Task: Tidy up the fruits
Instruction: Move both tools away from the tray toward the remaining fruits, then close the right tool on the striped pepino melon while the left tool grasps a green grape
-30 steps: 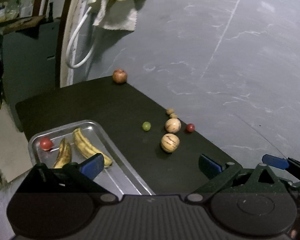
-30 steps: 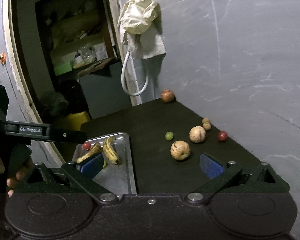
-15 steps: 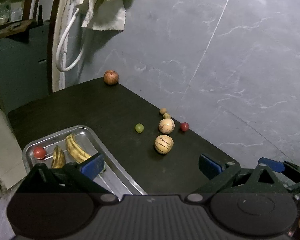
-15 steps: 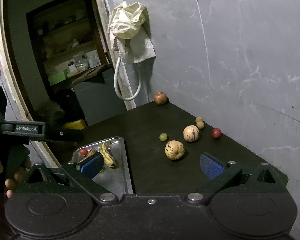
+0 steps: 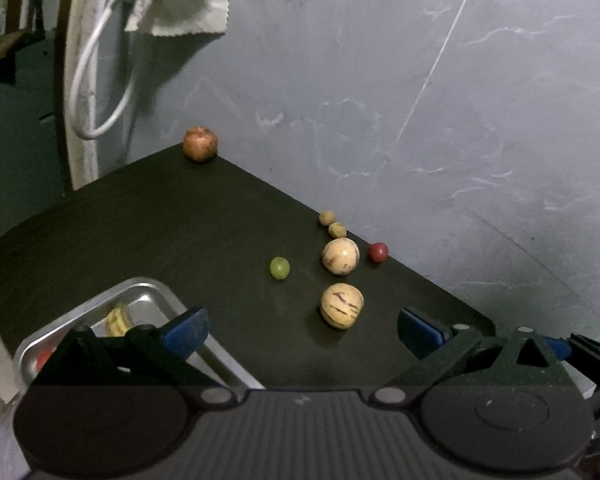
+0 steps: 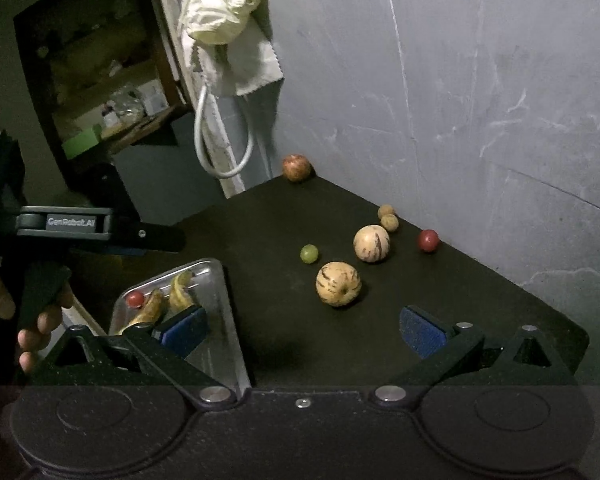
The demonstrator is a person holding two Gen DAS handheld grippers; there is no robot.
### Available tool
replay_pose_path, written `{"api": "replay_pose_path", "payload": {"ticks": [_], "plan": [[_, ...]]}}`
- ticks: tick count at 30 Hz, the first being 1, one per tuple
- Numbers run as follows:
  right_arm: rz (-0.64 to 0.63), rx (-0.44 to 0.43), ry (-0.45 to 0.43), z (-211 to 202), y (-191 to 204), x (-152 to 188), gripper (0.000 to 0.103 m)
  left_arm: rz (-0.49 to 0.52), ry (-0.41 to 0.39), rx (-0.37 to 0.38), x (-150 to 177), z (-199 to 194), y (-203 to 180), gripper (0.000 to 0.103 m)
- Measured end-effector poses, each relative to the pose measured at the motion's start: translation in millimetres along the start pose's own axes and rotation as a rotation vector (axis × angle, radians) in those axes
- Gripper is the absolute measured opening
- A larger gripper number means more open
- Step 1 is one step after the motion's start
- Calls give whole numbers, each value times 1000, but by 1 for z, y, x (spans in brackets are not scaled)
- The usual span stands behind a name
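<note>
Left gripper (image 5: 300, 328) hides most of tray (image 5: 100, 300) and banana (image 5: 118, 320).

worktop (image 6: 240, 232): dark, matte, set vs grey wall
tray (image 6: 220, 304): near-left edge
far corner: apple (image 6: 296, 167)
mid/right: 2 striped melons (image 6: 338, 284), grape (image 6: 309, 253), red fruit (image 6: 427, 240), 2 nuts (image 6: 389, 222)

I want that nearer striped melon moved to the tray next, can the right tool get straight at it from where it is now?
Probably yes. The right tool is open and the nearer striped melon lies just ahead of it on bare table, with nothing between.
</note>
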State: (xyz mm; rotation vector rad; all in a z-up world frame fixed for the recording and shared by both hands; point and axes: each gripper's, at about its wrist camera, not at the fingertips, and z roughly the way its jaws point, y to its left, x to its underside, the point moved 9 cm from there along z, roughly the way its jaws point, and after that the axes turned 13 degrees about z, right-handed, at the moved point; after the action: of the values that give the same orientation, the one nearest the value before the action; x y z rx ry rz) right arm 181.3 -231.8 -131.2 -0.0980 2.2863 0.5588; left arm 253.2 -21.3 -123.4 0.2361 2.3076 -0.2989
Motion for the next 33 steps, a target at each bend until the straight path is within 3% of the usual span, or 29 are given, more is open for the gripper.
{"api": "replay_pose_path", "payload": {"ticks": [8,18,27,33], "plan": [[-16,52,24,52,-1,-7,102,8,33,49,-19,65,22,102],[-91,100,59,128,-5,-8,102,118,91,60,-30,144,21,97],[-171,116,109,174,-19,0,93,156,119,107,-32,185,8,77],[-190,98,116,189,-24,0,89,191,144,129,-32,204,7,57]]}}
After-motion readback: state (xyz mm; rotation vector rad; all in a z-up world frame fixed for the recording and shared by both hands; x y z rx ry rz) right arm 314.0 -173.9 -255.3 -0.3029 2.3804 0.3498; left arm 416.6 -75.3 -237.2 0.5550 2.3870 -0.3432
